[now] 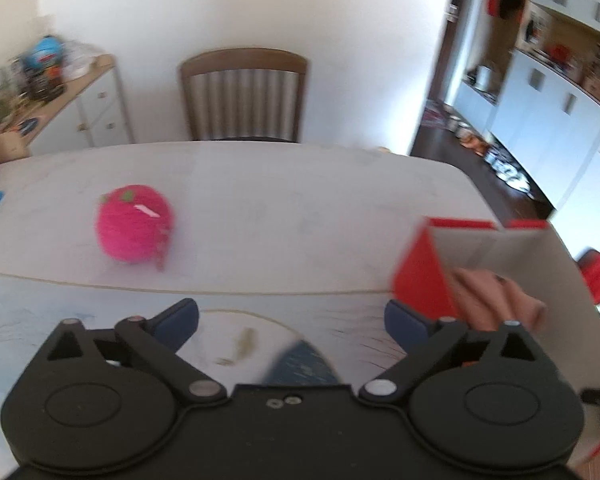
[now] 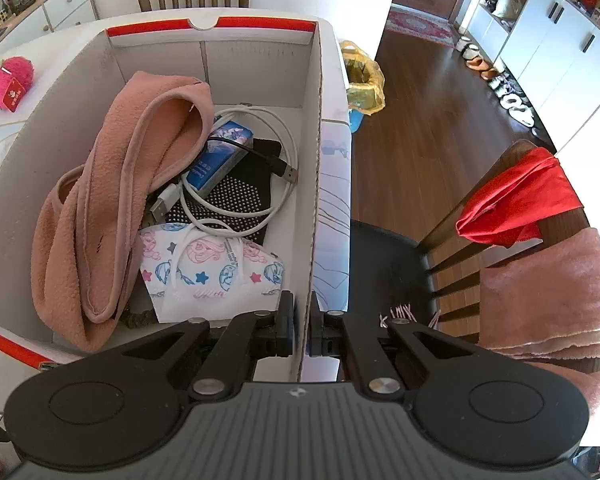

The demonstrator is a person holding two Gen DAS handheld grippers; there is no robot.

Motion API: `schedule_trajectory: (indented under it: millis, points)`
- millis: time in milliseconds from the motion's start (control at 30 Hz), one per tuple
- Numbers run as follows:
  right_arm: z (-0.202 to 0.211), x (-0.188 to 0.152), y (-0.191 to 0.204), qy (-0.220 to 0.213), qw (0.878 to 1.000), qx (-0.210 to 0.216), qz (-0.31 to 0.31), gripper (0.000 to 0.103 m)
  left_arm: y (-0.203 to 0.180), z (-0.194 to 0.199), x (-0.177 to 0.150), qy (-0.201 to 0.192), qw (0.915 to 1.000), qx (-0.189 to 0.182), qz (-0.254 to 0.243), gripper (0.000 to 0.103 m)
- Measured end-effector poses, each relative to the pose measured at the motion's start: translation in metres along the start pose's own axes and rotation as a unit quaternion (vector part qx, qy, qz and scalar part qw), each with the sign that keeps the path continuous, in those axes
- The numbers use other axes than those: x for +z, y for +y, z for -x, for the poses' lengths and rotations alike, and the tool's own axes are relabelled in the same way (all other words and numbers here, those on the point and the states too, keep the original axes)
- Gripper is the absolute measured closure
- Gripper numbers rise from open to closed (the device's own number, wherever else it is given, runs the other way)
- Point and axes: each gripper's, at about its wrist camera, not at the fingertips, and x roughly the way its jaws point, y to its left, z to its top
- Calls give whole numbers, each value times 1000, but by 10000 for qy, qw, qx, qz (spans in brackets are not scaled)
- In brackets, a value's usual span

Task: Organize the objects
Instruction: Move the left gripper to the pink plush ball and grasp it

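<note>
The table (image 1: 284, 200) took up most of what was ahead of the left tongs (image 1: 291, 320), with a wooden chair (image 1: 244, 96) at its far side. The cardboard box (image 2: 256, 76) sat right under the right tongs (image 2: 299, 330), which were clamped shut on its right-hand wall near the front corner. From the left tongs the box was off to the right, pretty close. Those were spread wide with nothing between them, just tabletop. Inside the box, ahead-left of the right tongs, there was a pink fleece scarf (image 2: 100, 216), a printed face mask (image 2: 212, 272), a white cable (image 2: 236, 168) and a small blue packet (image 2: 220, 152). The fuzzy pink ball (image 1: 134, 226) lay on the table, ahead-left of the left tongs, well apart from the box.
</note>
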Motion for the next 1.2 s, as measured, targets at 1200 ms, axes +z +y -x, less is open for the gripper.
schedule_trajectory:
  millis: [1200]
  points:
    - [-9, 15, 5, 459, 9984, -280, -191, 95, 135, -172, 63, 284, 9887, 1451, 240, 5]
